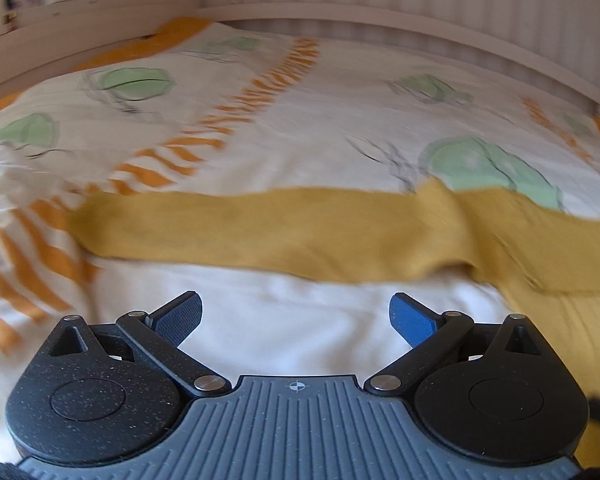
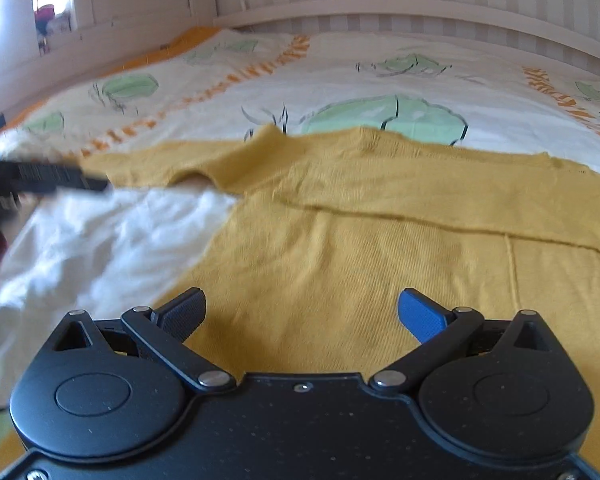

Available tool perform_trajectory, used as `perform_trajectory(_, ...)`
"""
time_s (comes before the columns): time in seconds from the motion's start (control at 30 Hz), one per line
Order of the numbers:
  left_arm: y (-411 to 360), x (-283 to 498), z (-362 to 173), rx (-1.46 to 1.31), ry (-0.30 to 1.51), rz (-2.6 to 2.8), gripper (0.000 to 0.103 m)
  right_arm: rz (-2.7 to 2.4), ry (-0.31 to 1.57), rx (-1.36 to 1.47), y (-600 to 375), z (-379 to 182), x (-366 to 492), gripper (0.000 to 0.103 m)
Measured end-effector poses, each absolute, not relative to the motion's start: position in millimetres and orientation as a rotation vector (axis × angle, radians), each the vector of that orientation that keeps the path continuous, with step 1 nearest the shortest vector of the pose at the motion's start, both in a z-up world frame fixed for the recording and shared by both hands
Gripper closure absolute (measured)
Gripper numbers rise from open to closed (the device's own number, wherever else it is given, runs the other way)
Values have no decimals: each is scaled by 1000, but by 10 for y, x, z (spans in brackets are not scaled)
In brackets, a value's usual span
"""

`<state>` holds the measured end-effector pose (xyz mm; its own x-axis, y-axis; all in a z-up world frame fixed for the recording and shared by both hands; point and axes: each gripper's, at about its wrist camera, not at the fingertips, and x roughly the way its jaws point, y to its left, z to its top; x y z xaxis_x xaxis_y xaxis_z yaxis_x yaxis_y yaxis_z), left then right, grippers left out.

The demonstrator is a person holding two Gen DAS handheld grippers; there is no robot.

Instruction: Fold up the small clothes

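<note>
A mustard yellow knit top (image 2: 380, 248) lies flat on the bed, its near part folded over with a long crease across it. One sleeve (image 1: 260, 232) stretches out to the left across the cover. My left gripper (image 1: 296, 316) hovers open over white fabric, just short of that sleeve, with nothing between its fingers. My right gripper (image 2: 302, 312) stands wide open above the top's body, holding nothing. At the left edge of the right wrist view the other gripper (image 2: 48, 178) shows as a dark blur.
The bed cover (image 1: 340, 104) is white with green shapes and orange stripes. A white crumpled cloth (image 2: 112, 240) lies left of the top. A white bed rail (image 2: 380, 8) and striped wall run along the far side.
</note>
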<state>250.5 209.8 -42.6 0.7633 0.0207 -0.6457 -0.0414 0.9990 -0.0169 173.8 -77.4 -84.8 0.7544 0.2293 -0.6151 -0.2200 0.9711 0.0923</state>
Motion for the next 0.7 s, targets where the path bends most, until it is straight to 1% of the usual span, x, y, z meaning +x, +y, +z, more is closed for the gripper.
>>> perform_trajectory(0.17,2544,2746,-425,-100,723,139,2,242,712,-7,-756,-905,1769,0)
perform_trajectory(0.33,2924,2920,-367,-100,707,253,2,232,702,-36,-705,-946,1753,0)
perform_trajectory(0.5,3269,3045,-366,-183,709,335,2,230,696,-36,-700,-956,1757,0)
perform_trajectory(0.6,3315,3123,-387,-180,718,358,2,230,693,-33,-702,-958,1758,0)
perform_trajectory(0.7,3238,3238,-426,-107,727,373,2,230,691,-33,-700,-960,1763,0)
